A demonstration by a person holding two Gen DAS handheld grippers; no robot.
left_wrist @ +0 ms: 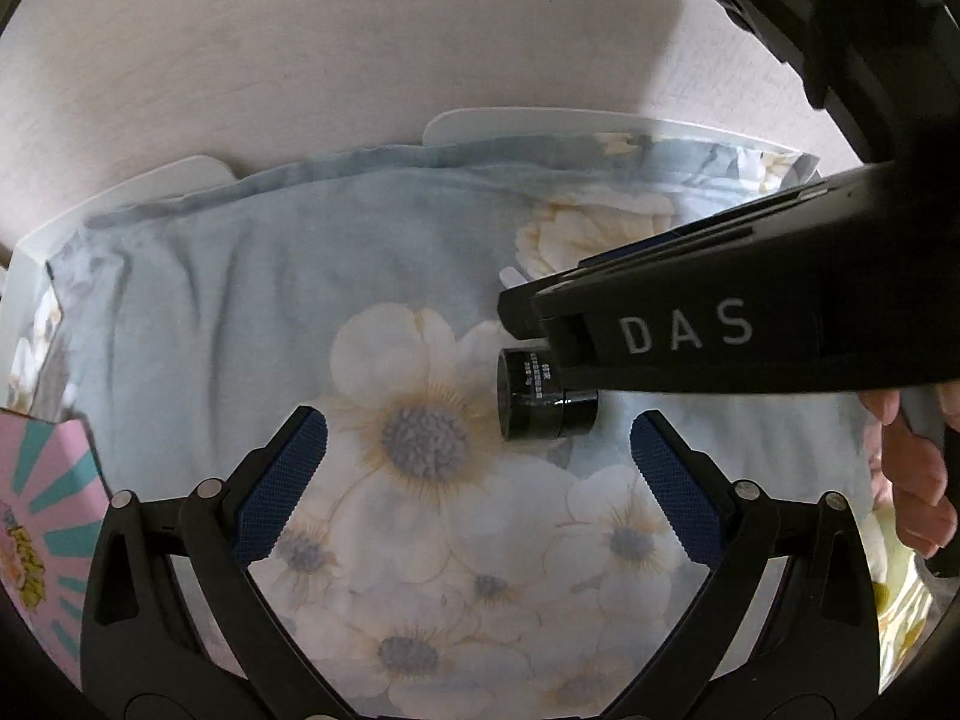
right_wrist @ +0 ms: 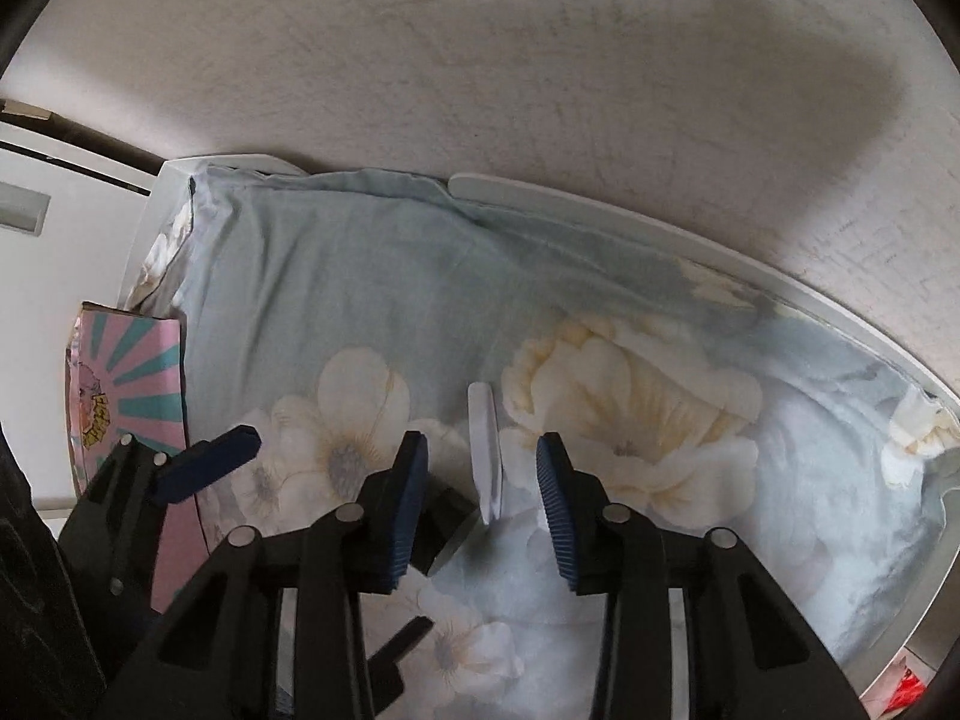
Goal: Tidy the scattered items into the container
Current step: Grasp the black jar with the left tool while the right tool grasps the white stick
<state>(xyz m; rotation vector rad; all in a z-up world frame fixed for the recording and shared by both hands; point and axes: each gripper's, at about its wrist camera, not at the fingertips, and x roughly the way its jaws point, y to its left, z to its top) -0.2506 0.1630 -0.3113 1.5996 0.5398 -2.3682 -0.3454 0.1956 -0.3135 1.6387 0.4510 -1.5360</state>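
- The right tool (right_wrist: 483, 504) straddles a thin white disc (right_wrist: 486, 450) standing on edge on the floral bedsheet (right_wrist: 360, 300), pads not yet pressing it.
- The left tool (left_wrist: 477, 480) hangs spread and empty near a black jar (left_wrist: 543, 393) lying on its side.
- The pink box (right_wrist: 135, 384), probably the container, sits at the bed's left edge; open sheet lies between.
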